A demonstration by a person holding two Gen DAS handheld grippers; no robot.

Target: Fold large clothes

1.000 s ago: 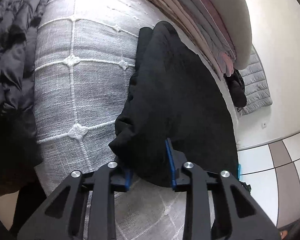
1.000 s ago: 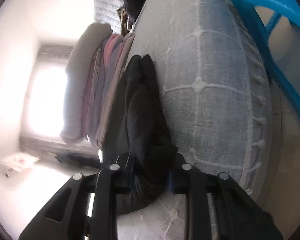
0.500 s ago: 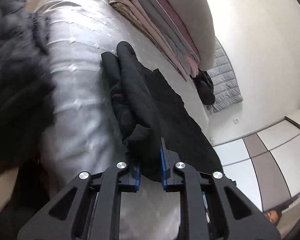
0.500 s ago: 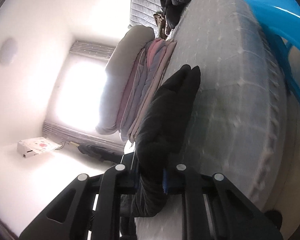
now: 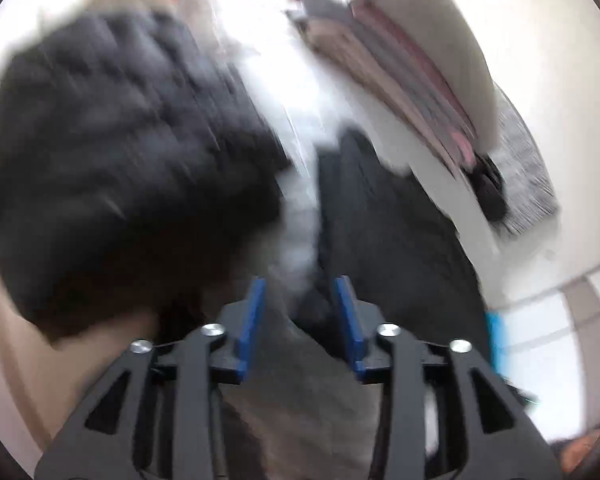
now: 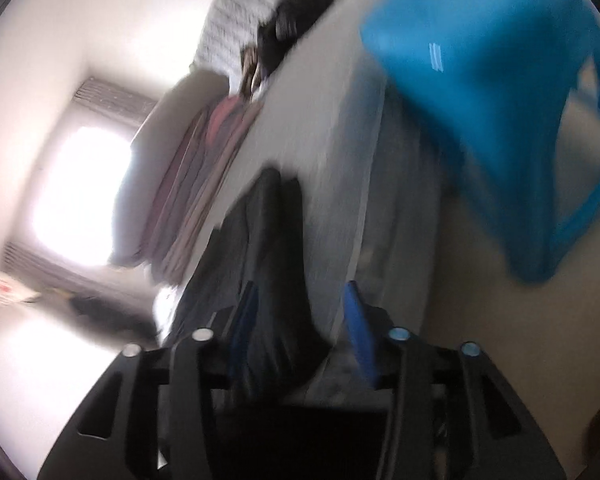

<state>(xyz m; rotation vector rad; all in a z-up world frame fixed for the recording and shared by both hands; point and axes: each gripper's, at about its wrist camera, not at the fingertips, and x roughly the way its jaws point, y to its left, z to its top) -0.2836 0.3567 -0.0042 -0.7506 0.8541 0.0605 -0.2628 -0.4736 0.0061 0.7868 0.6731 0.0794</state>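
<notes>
1. Black folded garment (image 5: 388, 220) lay along the bed (image 5: 295, 120), stretching away from my left hand-held gripper (image 5: 300, 300); in the left wrist view its near end sat between and just past the blue pads.
2. Going from the left of that view, a dark puffy jacket (image 5: 127, 176) filled the left side, then came a pale strip of bed cover, then the black garment, then a stack of folded pink and beige bedding (image 5: 424, 64) with a pale cushion on top.
3. My left hand-held gripper stood parted, its jaws having just been opening; the pads (image 5: 251, 312) were not pressing on the cloth, though the view was badly blurred.
4. In the right wrist view, a bright window (image 6: 79, 200) was at the left, then the same stack of bedding (image 6: 203, 184), then the black garment (image 6: 267, 264) on the bed (image 6: 324, 128), and a blue plastic chair (image 6: 496, 104) at the right.
5. My right hand-held gripper (image 6: 300, 320) was also spread, jaws just having been opening; the garment's end lay against the left pad, and the right pad (image 6: 358, 332) stood clear of it.
</notes>
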